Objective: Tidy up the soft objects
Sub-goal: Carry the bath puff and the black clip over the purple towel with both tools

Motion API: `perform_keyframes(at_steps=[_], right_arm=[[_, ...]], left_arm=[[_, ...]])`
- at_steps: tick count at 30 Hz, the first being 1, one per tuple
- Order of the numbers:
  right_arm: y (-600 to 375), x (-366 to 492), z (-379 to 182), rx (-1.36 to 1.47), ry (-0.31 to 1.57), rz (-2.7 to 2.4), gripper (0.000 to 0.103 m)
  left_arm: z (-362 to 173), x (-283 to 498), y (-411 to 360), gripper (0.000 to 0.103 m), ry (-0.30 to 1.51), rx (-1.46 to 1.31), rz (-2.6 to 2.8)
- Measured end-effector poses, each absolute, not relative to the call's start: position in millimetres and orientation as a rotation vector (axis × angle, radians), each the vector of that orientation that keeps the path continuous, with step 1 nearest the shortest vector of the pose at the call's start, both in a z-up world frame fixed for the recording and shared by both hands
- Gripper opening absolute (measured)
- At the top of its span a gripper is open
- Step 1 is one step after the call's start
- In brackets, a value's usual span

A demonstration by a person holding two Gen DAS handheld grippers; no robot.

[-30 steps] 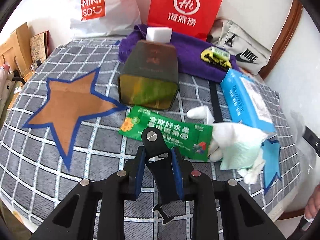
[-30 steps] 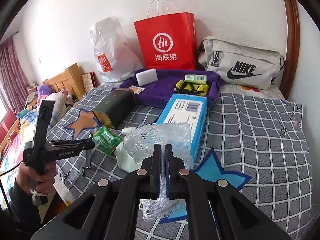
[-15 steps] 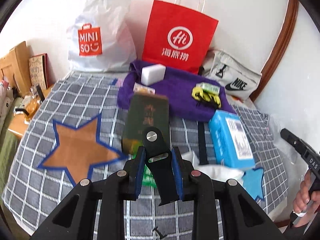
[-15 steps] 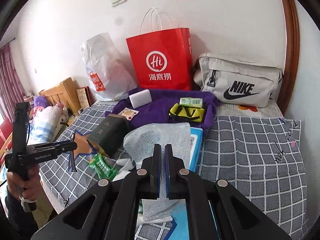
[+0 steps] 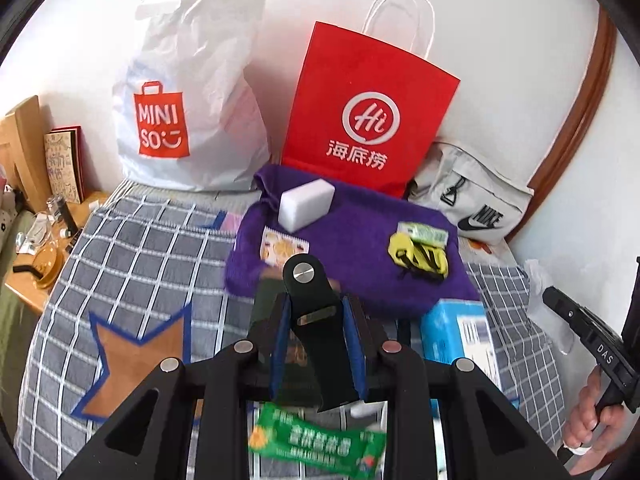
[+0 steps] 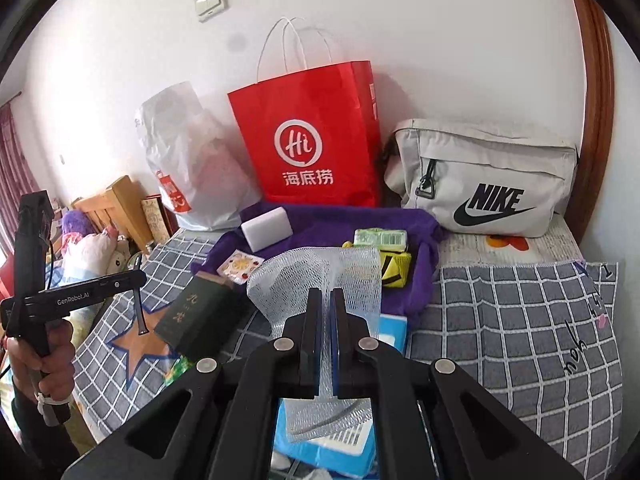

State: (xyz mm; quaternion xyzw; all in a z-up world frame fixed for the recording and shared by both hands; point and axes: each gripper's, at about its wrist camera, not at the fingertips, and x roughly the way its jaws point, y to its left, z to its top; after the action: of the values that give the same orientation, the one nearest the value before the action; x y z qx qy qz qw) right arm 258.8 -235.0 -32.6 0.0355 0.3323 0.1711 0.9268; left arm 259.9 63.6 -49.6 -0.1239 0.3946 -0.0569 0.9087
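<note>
Readable print first: a white plastic bag (image 5: pixel 188 96) at upper left says "MINISO", the red paper bag (image 5: pixel 368 112) beside it shows "Hi" over Chinese characters, and a grey pouch (image 6: pixel 484 178) at right reads "NIKE". At the frame's centre the right gripper (image 6: pixel 325 316) has its jaws pressed together on a white foam net sleeve (image 6: pixel 316 276), lifted above the blue pack (image 6: pixel 394 330). The left gripper (image 5: pixel 316 340) pinches a black clip (image 5: pixel 316 304); in the right view its body reads "GenRobot.AI". The green sachet (image 5: pixel 316 442) at the bottom is blurred, its lettering unreadable.

Red paper bag (image 6: pixel 308 140); purple towel (image 5: pixel 360 240); grey white-checked bedspread (image 6: pixel 520 320), orange blue-edged star (image 5: pixel 136 356).
</note>
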Motion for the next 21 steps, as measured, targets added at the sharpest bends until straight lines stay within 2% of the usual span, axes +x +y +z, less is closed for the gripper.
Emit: perform_keyframes(at_steps=[21], right_arm=[[-234, 370, -43, 0.095, 0.723, 0.326, 0.004]], left_arm=[[-69, 361, 68, 0.025, 0.841, -0.367, -0.074]])
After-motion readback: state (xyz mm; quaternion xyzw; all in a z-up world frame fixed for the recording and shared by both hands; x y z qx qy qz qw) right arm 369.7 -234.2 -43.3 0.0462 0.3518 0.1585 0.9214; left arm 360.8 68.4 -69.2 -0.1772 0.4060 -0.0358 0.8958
